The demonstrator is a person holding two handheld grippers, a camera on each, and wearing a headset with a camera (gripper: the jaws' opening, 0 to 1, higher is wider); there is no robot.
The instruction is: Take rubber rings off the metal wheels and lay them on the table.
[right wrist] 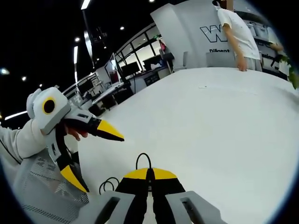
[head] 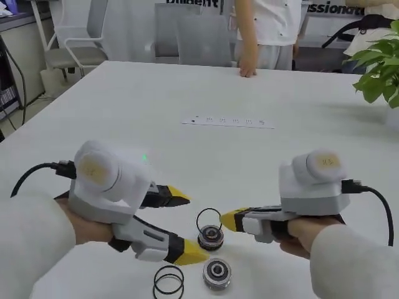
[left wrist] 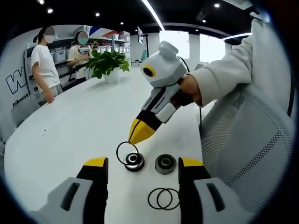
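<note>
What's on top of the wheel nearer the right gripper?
A black rubber ring stands over that wheel, pinched by the right gripper. Whether its lower edge sits in the wheel's groove is hidden.

In the head view, the loose rings (head: 168,281) are cut by the bottom edge. The plant (head: 377,65) is cut by the right edge, and a person (head: 265,25) by the top edge from the chest up. The strip (head: 227,121) mid-frame is too small to identify. Whether the raised ring (head: 207,219) touches the wheel (head: 210,237) under it cannot be told. In the right gripper view, the right gripper (right wrist: 149,173), jaws pressed together, hides that ring's lower part and half the loose rings at lower left.
</note>
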